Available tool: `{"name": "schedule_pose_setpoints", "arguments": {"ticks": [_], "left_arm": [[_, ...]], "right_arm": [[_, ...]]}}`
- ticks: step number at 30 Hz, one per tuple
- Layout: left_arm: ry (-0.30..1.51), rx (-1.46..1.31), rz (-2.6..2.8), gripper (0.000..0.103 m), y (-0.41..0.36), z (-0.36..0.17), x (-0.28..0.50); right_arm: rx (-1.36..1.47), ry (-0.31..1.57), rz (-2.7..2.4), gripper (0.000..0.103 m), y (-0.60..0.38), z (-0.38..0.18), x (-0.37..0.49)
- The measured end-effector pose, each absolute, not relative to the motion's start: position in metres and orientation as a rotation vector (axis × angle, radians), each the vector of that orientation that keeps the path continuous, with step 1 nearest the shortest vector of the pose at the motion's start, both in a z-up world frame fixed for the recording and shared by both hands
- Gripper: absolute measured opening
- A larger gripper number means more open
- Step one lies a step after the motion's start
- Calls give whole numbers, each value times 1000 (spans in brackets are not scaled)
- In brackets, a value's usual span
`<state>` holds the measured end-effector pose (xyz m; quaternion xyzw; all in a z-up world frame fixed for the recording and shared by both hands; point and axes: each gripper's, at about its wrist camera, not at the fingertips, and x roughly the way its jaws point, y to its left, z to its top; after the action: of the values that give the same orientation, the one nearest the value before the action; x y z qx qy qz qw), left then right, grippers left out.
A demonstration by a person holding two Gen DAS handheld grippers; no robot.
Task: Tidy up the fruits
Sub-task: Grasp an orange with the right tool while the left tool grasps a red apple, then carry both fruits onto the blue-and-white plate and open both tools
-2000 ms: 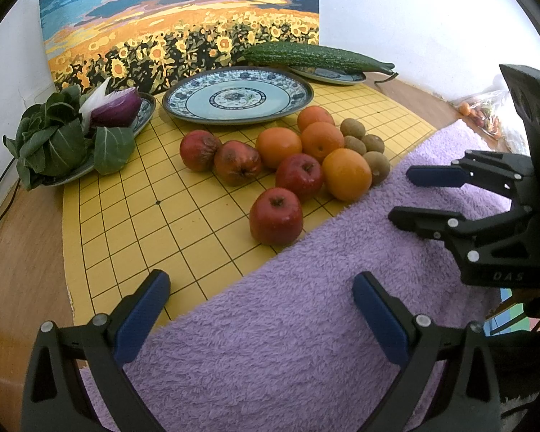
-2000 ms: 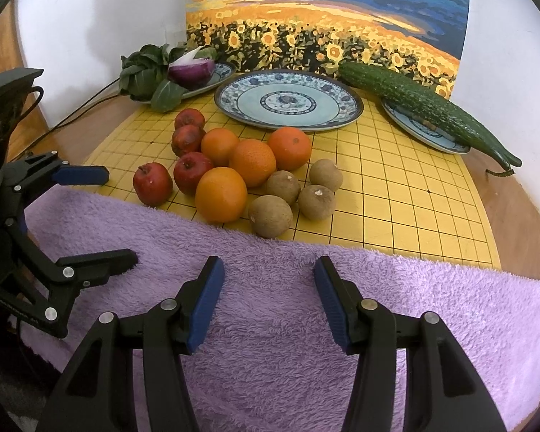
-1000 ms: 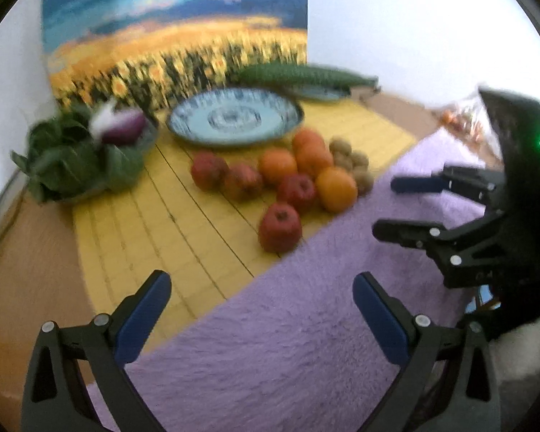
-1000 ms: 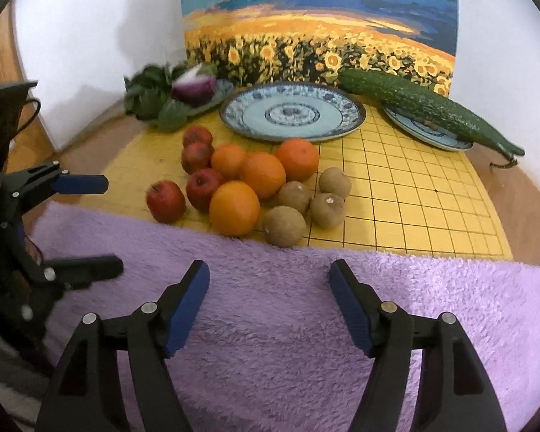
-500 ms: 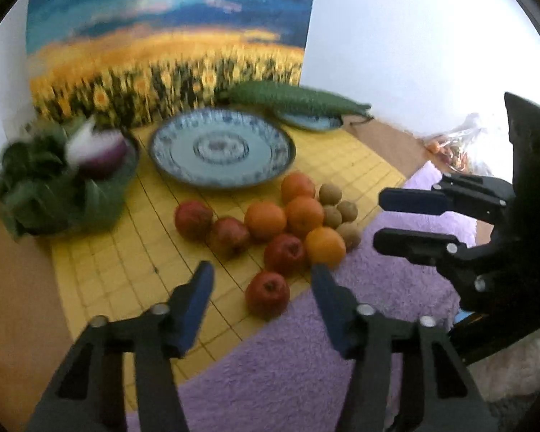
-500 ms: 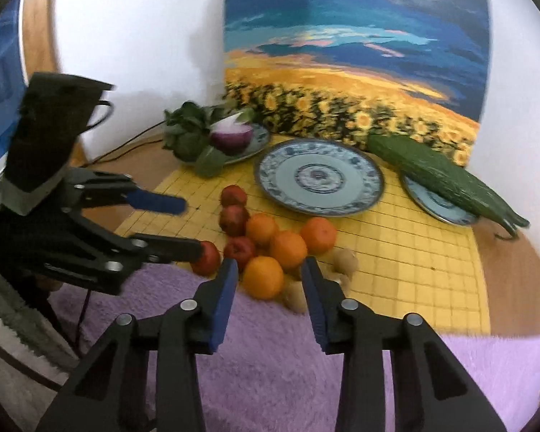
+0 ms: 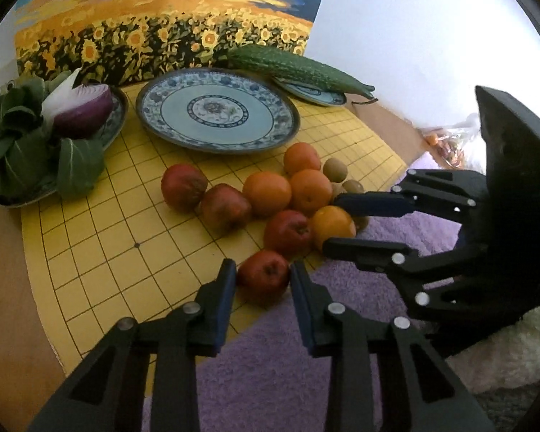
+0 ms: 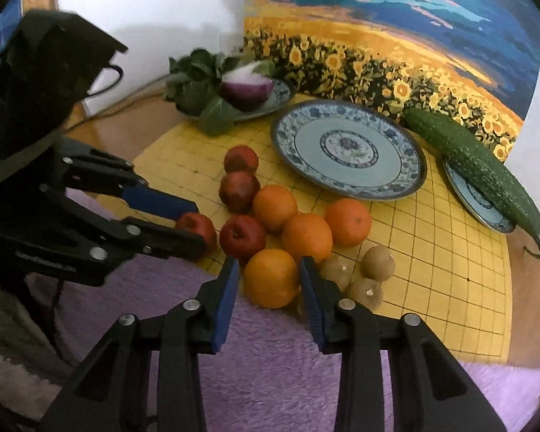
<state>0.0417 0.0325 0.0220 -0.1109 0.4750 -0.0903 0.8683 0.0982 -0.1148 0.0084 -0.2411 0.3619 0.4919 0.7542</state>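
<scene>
Apples, oranges and kiwis lie clustered on the yellow grid board (image 7: pixel 100 252). My left gripper (image 7: pixel 262 280) has its jaws closed around the nearest red apple (image 7: pixel 264 275), which rests at the board's front edge; it also shows in the right wrist view (image 8: pixel 198 225). My right gripper (image 8: pixel 270 280) has its jaws against both sides of the front orange (image 8: pixel 270 282), also seen in the left wrist view (image 7: pixel 333 225). A large empty blue patterned plate (image 7: pixel 217 109) sits behind the fruit.
A purple fuzzy towel (image 8: pixel 270 378) covers the front. A plate with greens and half a red onion (image 7: pixel 79 109) stands at the left. A long cucumber (image 8: pixel 475 158) lies on a small plate at the right. A sunflower painting (image 7: pixel 154 32) leans on the wall.
Both grippers moved forward from over the towel to the fruit and narrowed their jaws, the left around the front apple, the right around the front orange.
</scene>
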Motion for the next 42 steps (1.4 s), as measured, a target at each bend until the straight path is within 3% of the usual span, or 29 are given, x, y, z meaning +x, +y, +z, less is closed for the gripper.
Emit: {"name": "schedule_pose_setpoints", "arguments": {"ticks": [8,19,42], "left_arm": [[891,-241,-138,31,39,50,28],[780,-266,-115,31,49,96,61],[909,-314,-58,32,59,38,152]], "right_arm": [[-563,765,1082,34,-111,14,92],[-453,599,1071,34,-109,74,107],[-362,765,1048,34,-75,28,214]]}}
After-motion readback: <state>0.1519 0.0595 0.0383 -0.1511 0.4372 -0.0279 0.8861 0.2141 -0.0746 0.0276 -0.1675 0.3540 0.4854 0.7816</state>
